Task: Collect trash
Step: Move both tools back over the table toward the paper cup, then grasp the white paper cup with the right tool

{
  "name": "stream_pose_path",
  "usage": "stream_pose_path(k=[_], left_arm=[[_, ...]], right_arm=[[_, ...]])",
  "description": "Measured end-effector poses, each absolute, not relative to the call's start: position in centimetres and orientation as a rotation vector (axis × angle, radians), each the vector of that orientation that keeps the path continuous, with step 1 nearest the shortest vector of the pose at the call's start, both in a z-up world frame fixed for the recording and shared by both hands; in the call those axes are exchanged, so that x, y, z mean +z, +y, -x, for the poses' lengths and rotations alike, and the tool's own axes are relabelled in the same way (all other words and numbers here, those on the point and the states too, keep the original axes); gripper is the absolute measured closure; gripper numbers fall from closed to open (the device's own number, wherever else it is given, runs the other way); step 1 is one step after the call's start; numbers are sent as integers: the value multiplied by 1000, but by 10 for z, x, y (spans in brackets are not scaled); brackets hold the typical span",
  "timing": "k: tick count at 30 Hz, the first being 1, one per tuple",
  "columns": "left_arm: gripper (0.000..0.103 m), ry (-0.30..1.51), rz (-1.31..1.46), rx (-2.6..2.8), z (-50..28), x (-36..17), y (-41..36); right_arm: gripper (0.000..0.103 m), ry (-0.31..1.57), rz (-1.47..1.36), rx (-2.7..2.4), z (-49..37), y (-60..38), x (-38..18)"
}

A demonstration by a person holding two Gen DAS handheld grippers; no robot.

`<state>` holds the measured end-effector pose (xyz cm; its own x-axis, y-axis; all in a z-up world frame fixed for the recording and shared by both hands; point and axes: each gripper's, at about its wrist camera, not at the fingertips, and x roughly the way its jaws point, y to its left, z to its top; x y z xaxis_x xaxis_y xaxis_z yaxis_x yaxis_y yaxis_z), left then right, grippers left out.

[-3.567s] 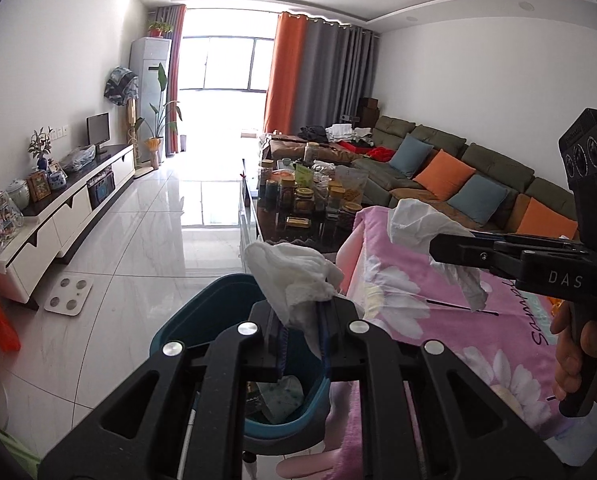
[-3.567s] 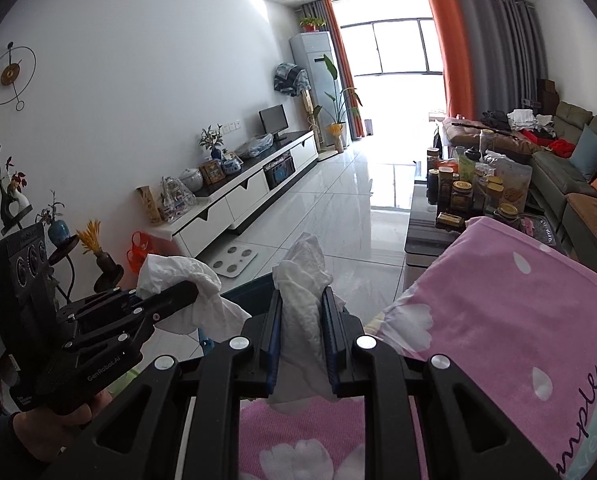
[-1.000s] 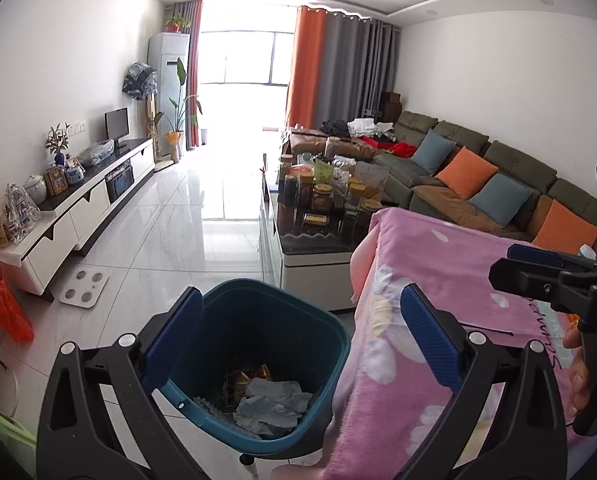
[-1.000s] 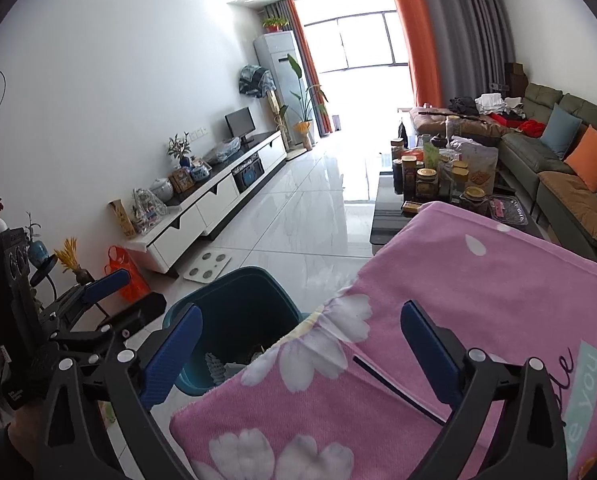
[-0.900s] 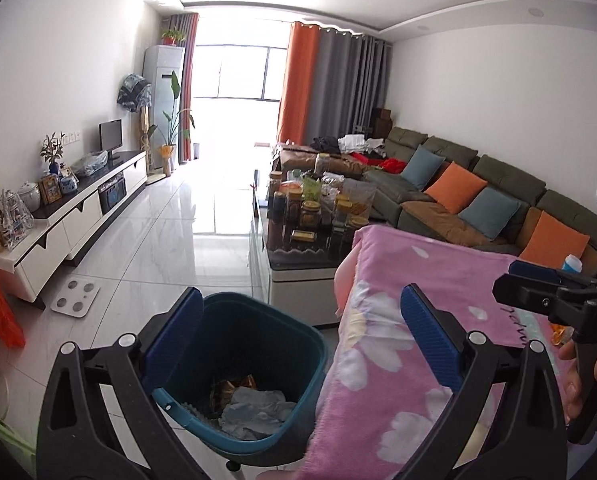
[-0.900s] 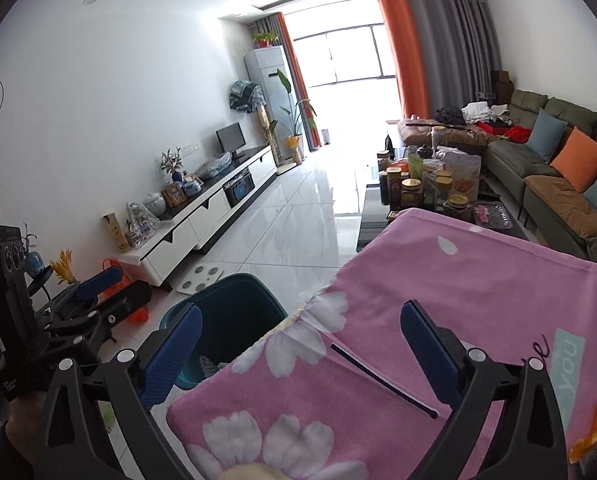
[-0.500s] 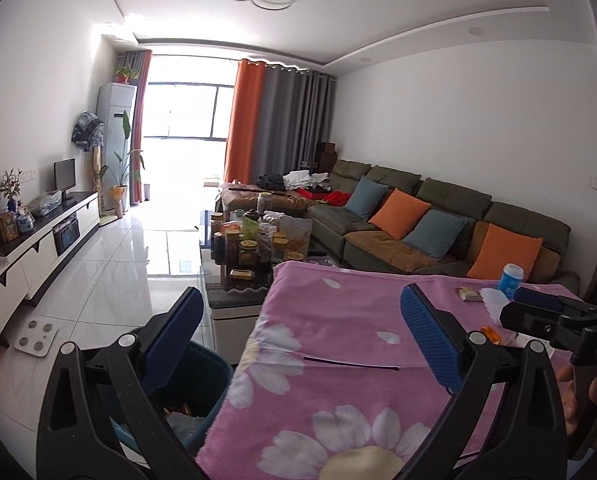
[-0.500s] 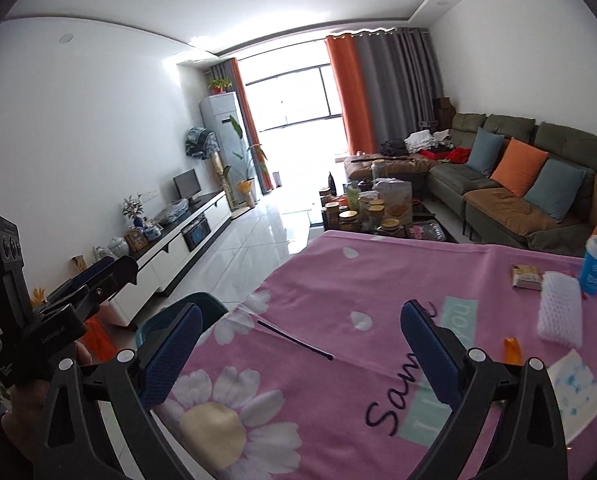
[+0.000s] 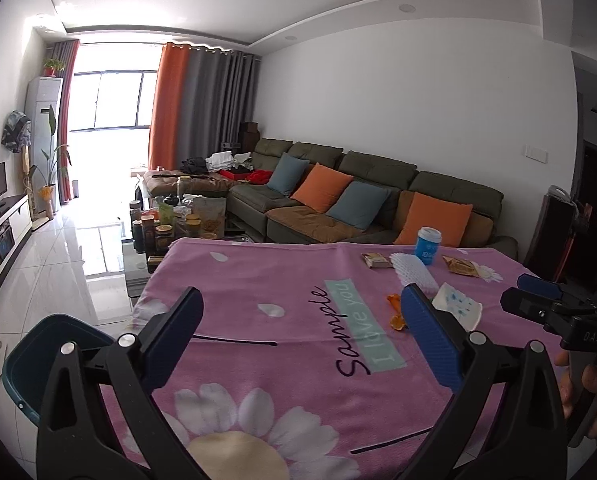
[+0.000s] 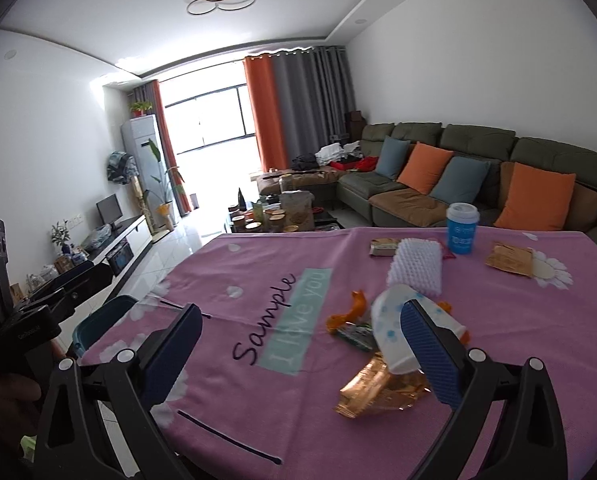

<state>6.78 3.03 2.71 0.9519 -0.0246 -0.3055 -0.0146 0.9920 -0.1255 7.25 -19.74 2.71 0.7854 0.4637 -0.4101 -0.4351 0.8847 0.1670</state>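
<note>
Left tongs [image 9: 300,338] and right tongs [image 10: 300,350] held spread, empty, above table [image 10: 226,280]; wrappers [image 10: 378,384] scattered near right edge.

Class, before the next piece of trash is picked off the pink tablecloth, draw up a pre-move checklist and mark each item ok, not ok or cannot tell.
1. Right hand-held gripper open, holding nothing: ok.
2. Left hand-held gripper open, holding nothing: ok.
3. Trash left on the tablecloth: ok; gold wrapper and white printed wrapper lie nearest the right hand-held gripper.
4. Teal bin reachable at the table's left edge: ok.
5. Blue cup is trash: cannot tell.
</note>
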Motion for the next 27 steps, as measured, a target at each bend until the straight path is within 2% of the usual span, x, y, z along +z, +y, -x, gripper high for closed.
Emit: stream_pose_path(k=[20,27], left_arm=[[6,417,112,-172,-99,-6,-10],[6,466,122,-175,-119,-19,-11]], right_arm=[[7,551,-11,330,-93,-238,-3],[7,574,161,279,-118,-216,-15]])
